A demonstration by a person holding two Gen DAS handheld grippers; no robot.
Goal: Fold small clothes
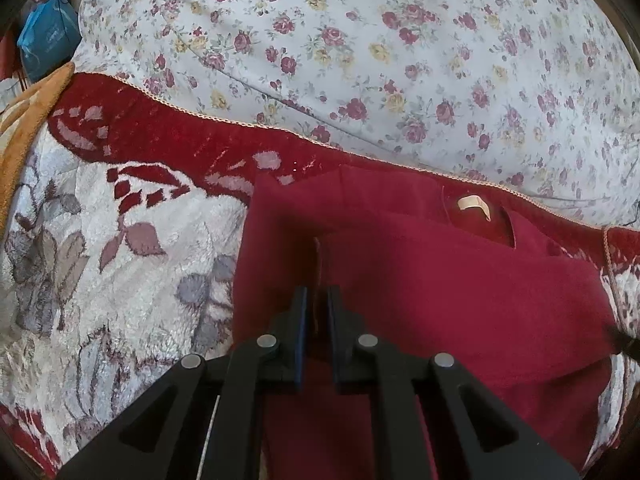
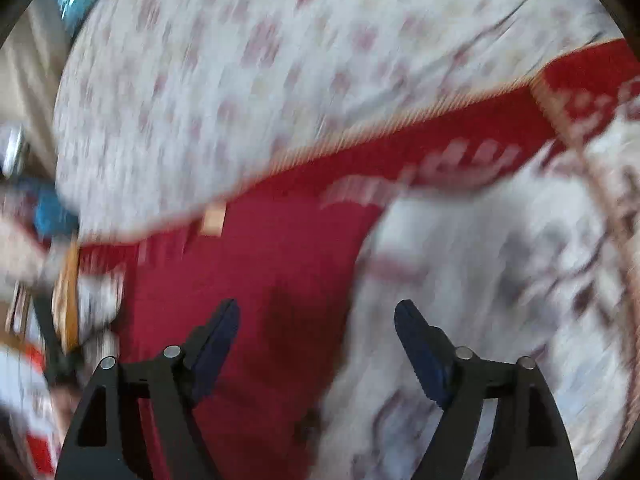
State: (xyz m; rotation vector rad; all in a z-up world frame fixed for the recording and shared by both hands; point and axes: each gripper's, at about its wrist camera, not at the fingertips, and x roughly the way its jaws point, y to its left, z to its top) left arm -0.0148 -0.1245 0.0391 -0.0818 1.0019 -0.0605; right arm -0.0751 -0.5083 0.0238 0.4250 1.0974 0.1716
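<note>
A dark red garment [image 1: 420, 280] lies on the red and white blanket [image 1: 132, 240], its cream neck label [image 1: 474, 204] at the far side. My left gripper [image 1: 318, 300] is shut on a raised fold of the garment near its left edge. In the blurred right wrist view the same garment [image 2: 248, 300] lies below my right gripper [image 2: 316, 316], which is open and empty above the garment's right edge. The label [image 2: 212, 220] shows beyond it.
A floral sheet [image 1: 360, 40] covers the bed beyond the blanket's braided edge. An orange cloth [image 1: 28, 120] and a blue bag [image 1: 44, 40] sit at the far left. The right wrist view is smeared by motion.
</note>
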